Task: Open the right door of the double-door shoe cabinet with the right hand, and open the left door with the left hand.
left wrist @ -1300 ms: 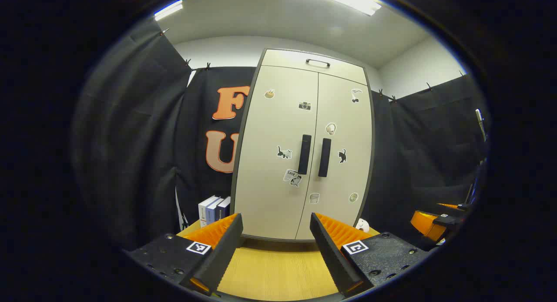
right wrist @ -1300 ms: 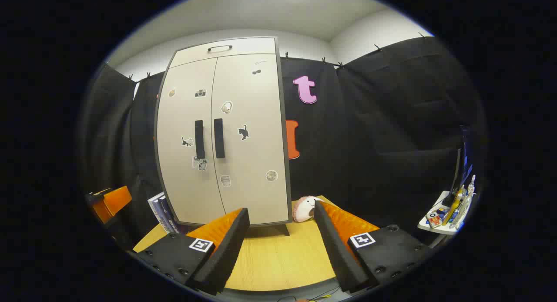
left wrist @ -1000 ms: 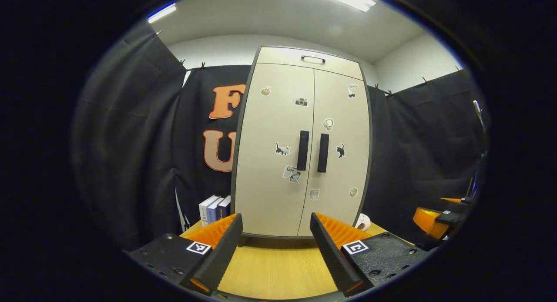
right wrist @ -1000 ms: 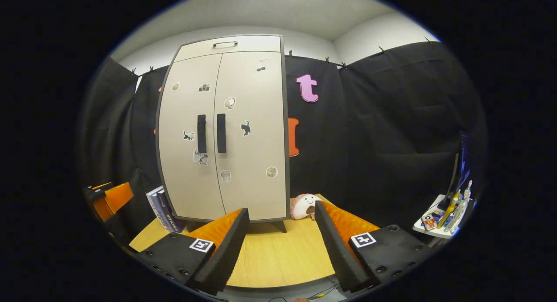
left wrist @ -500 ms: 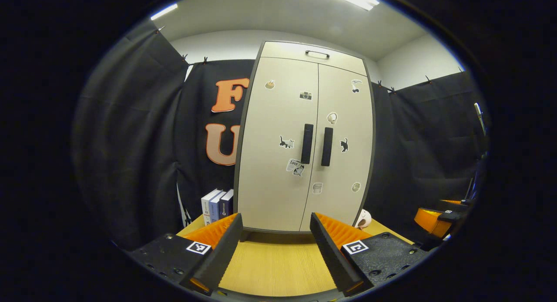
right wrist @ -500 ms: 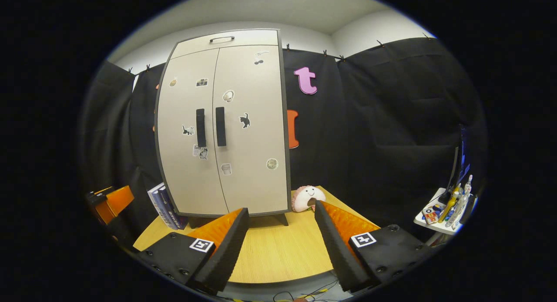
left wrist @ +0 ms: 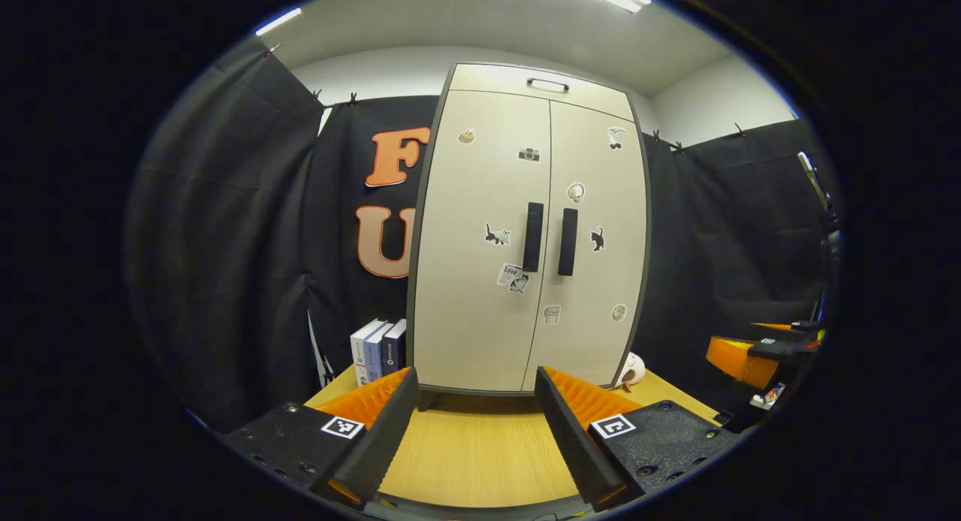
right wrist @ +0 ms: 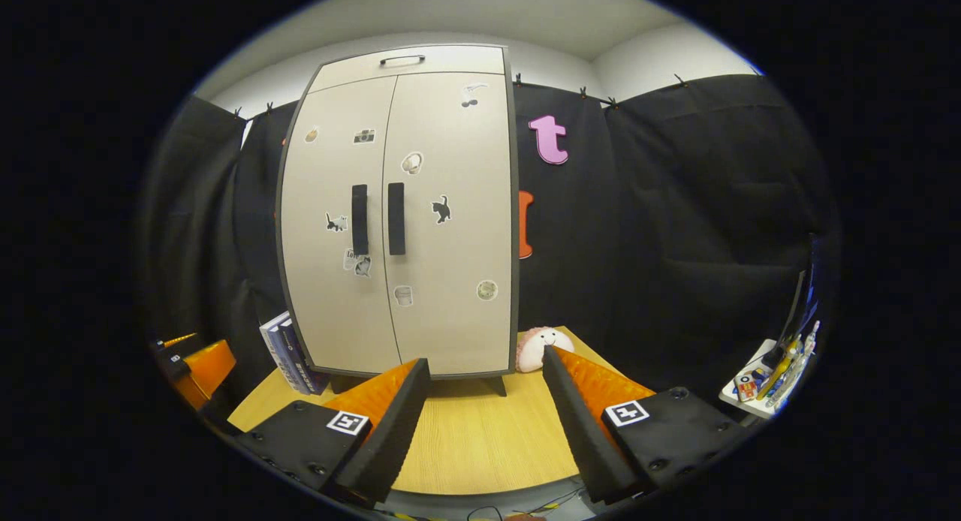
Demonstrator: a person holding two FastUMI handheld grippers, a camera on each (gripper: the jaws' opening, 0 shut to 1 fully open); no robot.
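Doors (left wrist: 480,243) sit shut at frame centre, handles (left wrist: 533,236) side by side; over the last second they have climbed in both views as we close in. Left gripper (left wrist: 471,431) and right gripper (right wrist: 484,431) gape wide, empty, well short of them.

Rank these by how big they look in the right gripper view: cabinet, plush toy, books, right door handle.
1. Cabinet, by far the largest.
2. Books, partly hidden behind the cabinet's left edge.
3. Plush toy and right door handle look alike in area, the handle tall and thin, the toy squat and rounder; I won't rank them.
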